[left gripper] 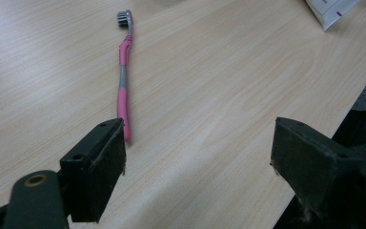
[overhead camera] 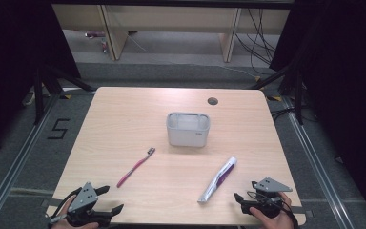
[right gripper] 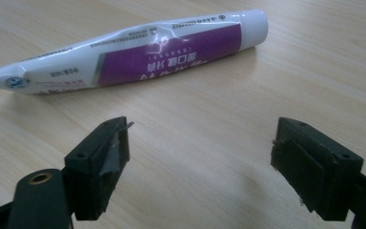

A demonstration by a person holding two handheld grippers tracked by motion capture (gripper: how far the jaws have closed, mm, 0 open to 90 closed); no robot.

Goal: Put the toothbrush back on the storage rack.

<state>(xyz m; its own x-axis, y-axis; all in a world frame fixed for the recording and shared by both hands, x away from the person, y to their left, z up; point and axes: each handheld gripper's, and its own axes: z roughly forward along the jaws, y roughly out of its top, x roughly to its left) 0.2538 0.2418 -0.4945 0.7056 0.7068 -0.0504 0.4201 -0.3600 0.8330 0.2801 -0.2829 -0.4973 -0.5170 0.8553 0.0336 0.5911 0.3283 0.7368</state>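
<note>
**Inspector A:** Setting: a pale wood-grain laminate table [overhead camera: 124, 124] with rounded corners and a dark cable hole near its far edge, on grey carpet floor with black drapes to either side. Status of the tongs?

**Inspector B:** Both sets sit at the near edge, each held in a hand. The left tongs [overhead camera: 112, 199] stand wide open and grip nothing. The right tongs [overhead camera: 244, 201] are likewise spread wide and empty; the right gripper view shows bare table between the jaws.

**Inspector A:** Objects?

**Inspector B:** A slim pink plastic toothbrush with a grey bristled head [left gripper: 123, 81] lies flat just ahead of the left tongs, handle end near the left jaw, head pointing away. A soft white-and-purple toothpaste tube, glossy and slightly dented [right gripper: 138, 50], lies crosswise just ahead of the right tongs, cap end to their right, crimped end to their left. Well beyond both, roughly midway between them, stands a grey rectangular plastic holder with rounded corners [overhead camera: 188, 136], open on top.

**Inspector A:** Step in hand?

**Inspector B:** In my judgement, the approach: nothing is grasped yet, and each tool faces its own item. The holder looks the likely destination.

**Inspector A:** Next move?

**Inspector B:** Advance and lower the jaws to straddle each item. The toothbrush handle is thin and lies flush, so the jaws must reach table level. The tube is smooth and yielding; grip it mid-body, across its width.
</note>
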